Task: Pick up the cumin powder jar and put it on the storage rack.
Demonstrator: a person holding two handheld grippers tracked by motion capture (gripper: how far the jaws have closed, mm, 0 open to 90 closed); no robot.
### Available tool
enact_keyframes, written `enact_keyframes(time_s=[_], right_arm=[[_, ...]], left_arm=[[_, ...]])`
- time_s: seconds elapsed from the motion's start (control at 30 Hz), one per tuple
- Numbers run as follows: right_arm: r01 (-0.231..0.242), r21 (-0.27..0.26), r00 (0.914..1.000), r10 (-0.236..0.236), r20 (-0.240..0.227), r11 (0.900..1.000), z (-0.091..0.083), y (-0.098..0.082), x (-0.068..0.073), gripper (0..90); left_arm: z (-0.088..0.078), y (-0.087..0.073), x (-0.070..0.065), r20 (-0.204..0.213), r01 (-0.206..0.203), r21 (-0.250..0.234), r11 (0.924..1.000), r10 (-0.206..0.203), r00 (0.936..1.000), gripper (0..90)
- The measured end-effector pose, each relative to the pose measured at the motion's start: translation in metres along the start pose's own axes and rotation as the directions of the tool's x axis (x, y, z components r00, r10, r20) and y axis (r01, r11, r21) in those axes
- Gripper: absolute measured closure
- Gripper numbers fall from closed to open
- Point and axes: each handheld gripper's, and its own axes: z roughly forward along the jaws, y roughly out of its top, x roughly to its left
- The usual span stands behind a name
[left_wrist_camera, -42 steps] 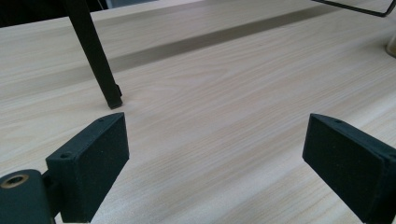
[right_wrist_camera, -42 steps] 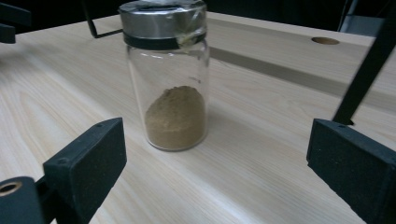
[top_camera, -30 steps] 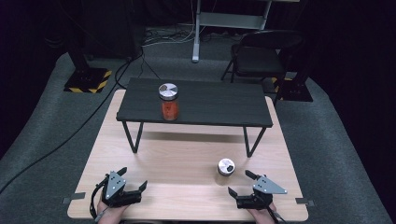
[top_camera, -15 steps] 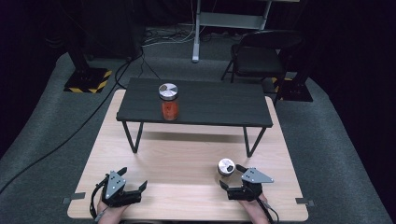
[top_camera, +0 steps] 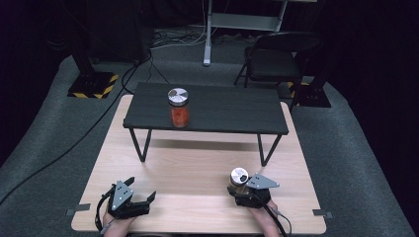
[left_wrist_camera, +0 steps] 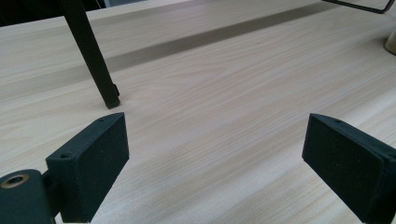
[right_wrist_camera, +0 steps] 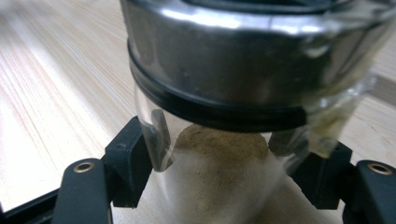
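A small glass jar [top_camera: 239,177] with a metal lid and beige powder stands on the wooden table [top_camera: 188,163] at the front right. My right gripper [top_camera: 239,187] is shut on the jar [right_wrist_camera: 219,140], its pads pressing the glass on both sides below the lid. My left gripper [top_camera: 142,187] rests open at the front left with nothing between its jaws; in the left gripper view the left gripper [left_wrist_camera: 215,154] hangs over bare wood. A second jar [top_camera: 179,108] with red contents stands on the low black table [top_camera: 222,111].
The black table stands on thin metal legs [left_wrist_camera: 93,56] across the far half of the wooden table. A folding chair [top_camera: 276,54] and a black and yellow stand base [top_camera: 94,84] sit on the grey floor behind. The powder jar's edge [left_wrist_camera: 391,42] shows far right.
My right gripper has moved left and forward to the powder jar and closed around it. The left gripper has stayed in place.
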Motion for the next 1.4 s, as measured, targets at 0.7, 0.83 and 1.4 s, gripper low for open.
enact_keyframes(time_s=[0.7, 0.83, 1.4], right_arm=[[-0.050, 0.018, 0.9988, 0.050, 0.001, 0.999, -0.012, 0.010, 0.002, 29.3], [-0.056, 0.034, 0.9984, 0.056, -0.002, 0.998, -0.022, 0.025, -0.001, 29.3], [-0.050, 0.043, 0.9987, 0.050, 0.007, 0.998, -0.046, 0.079, -0.006, 29.3]], left_arm=[[0.001, 0.001, 0.001, 0.004, 0.002, 0.006, 1.0000, -0.002, 1.0000, 7.1], [0.001, 0.001, 0.001, 0.002, 0.001, 0.005, 1.0000, -0.001, 1.0000, 7.1], [0.000, 0.001, 0.000, 0.001, -0.005, 0.004, 1.0000, 0.005, 1.0000, 7.2]])
